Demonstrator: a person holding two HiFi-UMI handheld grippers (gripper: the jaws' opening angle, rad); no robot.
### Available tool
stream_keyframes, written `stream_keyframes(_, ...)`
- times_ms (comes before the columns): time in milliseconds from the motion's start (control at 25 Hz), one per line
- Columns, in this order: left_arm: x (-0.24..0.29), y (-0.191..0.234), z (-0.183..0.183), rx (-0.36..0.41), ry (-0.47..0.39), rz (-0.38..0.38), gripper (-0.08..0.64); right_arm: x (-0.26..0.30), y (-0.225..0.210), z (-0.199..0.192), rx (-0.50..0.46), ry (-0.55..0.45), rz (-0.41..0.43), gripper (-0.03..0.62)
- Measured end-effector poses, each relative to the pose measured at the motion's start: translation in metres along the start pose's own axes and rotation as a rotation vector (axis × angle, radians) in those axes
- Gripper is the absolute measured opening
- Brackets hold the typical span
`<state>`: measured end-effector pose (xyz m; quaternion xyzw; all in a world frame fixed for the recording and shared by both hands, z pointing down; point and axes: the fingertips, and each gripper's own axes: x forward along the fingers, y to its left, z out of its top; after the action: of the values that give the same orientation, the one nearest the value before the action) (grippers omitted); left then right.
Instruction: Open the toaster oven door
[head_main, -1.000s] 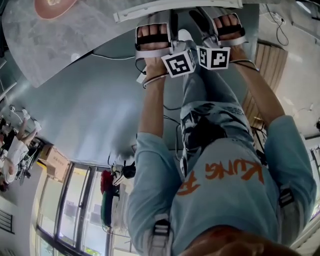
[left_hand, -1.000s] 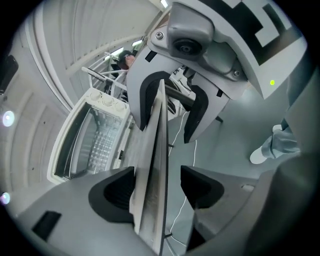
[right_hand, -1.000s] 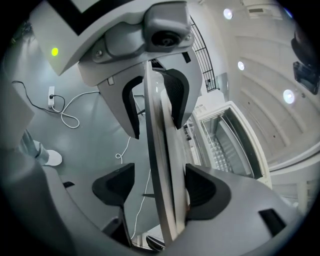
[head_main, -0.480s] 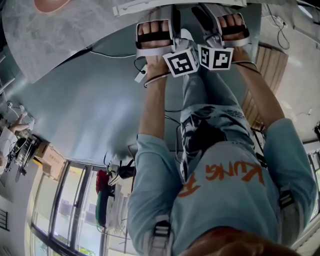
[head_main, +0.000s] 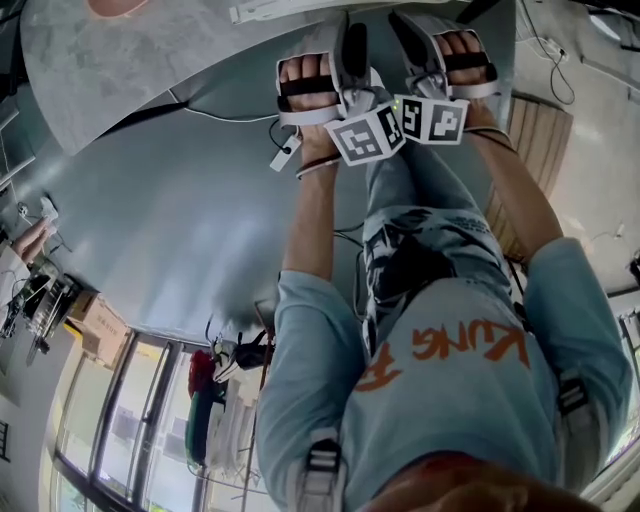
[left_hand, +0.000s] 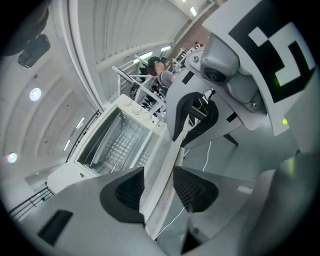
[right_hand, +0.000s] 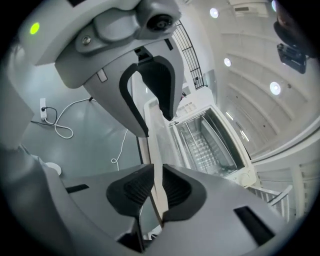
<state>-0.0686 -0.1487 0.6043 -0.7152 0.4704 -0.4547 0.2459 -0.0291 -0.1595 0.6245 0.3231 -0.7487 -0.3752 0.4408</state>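
Note:
The white toaster oven (left_hand: 117, 140) stands with its wire-racked cavity showing and its door (left_hand: 162, 170) swung out toward me. My left gripper (left_hand: 159, 187) has the door's edge between its pads; its jaws have just been closing, and both pads now touch the panel. In the right gripper view the same door (right_hand: 155, 150) runs as a thin strip from the oven (right_hand: 210, 142) into my right gripper (right_hand: 156, 192), whose jaws have also just closed and now pinch it. In the head view the left gripper (head_main: 348, 35) and right gripper (head_main: 405, 30) sit side by side.
A white cable (right_hand: 60, 125) and a power strip (right_hand: 44, 107) lie on the grey floor below the door. A marble-patterned tabletop (head_main: 120, 70) is at the upper left and wooden slats (head_main: 540, 130) at the right. My arms and torso fill the lower head view.
Both hands and their grippers sit slightly lower and further right in the head view than a second ago. The left marker cube has rolled a little.

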Motion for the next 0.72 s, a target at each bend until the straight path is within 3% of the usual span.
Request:
stream_keyframes(160, -0.015, 0.019, 0.009, -0.128, -0.009, 0.041, 0.107, -0.017, -0.026, 0.001, 0.081, 0.009, -0.039, 0.001)
stream_keyframes(320, -0.03, 0.049, 0.019, -0.351, -0.025, 0.081, 0.043, -0.03, -0.054, 0.002, 0.201, 0.011, -0.069, -0.002)
stream_keyframes(480, -0.047, 0.079, 0.028, -0.567, -0.037, 0.098, 0.021, -0.047, -0.087, 0.012, 0.324, -0.004, -0.098, -0.002)
stream_keyframes(720, -0.066, 0.122, 0.046, -0.754, -0.095, 0.138, 0.003, -0.07, -0.137, 0.03, 0.486, -0.079, -0.139, -0.002)
